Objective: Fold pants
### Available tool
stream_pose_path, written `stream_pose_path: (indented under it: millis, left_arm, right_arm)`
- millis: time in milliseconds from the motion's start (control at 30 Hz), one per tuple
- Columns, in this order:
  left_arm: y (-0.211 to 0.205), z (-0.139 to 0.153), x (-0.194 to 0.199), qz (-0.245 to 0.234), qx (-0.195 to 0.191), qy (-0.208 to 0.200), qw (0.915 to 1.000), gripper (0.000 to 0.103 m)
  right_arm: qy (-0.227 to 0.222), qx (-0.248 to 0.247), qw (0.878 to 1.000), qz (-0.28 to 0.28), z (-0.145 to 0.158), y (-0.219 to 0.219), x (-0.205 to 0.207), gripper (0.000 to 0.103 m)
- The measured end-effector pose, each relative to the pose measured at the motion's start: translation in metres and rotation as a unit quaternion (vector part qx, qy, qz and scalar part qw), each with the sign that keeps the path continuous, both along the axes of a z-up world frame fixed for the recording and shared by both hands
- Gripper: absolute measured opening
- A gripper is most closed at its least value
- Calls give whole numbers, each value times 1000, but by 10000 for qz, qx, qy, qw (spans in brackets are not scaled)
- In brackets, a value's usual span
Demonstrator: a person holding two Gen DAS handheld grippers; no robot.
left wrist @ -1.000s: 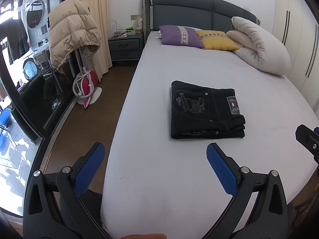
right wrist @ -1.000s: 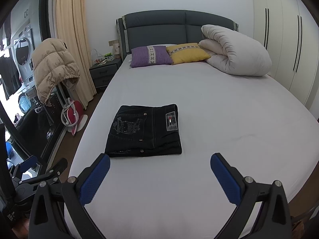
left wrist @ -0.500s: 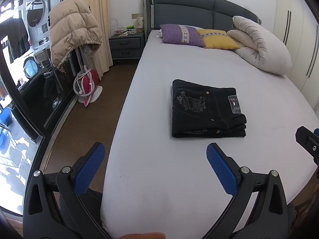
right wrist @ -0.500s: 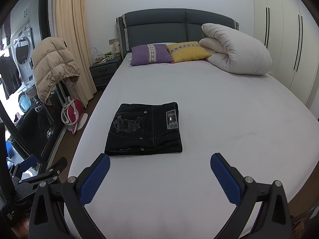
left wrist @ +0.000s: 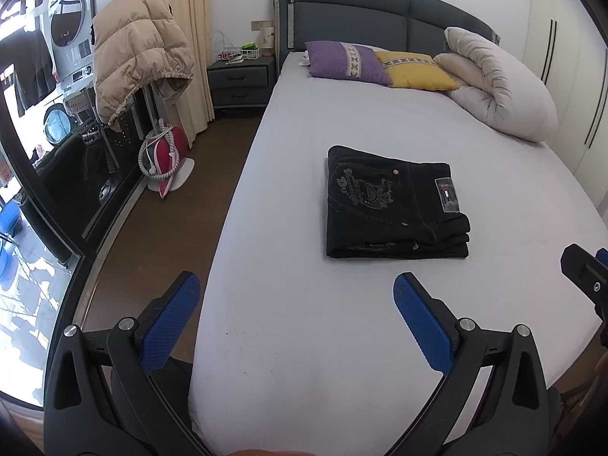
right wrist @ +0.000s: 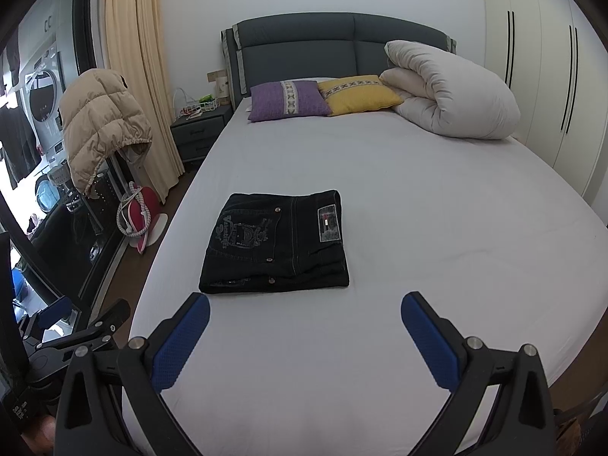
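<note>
Nearest lens: left tool [left wrist: 296, 296] spread wide, gripped nothing, hung above foot of bed [left wrist: 288, 342]. Right tool [right wrist: 304, 315] likewise spread wide, empty, just beside left one. Ahead of both, well clear of blue pads: pants [left wrist: 395, 205], black, folded into compact stack, flat on white sheet mid-bed. Lay ahead and right of left tool; ahead and slightly left of right tool. Long axis crosswise to bed. Right tool judged marginally nearer. Folding judged finished. Farther: purple pillow [right wrist: 288, 99], rolled duvet [right wrist: 452, 95], headboard [right wrist: 334, 45].
</note>
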State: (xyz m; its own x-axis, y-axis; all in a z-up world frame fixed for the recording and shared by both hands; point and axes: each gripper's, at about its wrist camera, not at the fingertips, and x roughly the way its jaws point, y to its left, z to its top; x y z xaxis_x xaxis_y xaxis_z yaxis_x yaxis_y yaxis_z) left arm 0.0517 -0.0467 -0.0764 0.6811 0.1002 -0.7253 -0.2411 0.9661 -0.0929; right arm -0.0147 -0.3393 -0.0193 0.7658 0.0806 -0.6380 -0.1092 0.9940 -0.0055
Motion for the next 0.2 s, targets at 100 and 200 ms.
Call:
stream_pose_path:
  millis: [100,200]
  left_arm:
    - [0,1,2,20,30,-6,10000,103]
    - [0,0,2,8,30,-20,10000,103]
  right_arm:
    - [24,23,10000,-1,-3,-2,-1,103]
    - [52,54,10000,-15,-7,-3,-5,103]
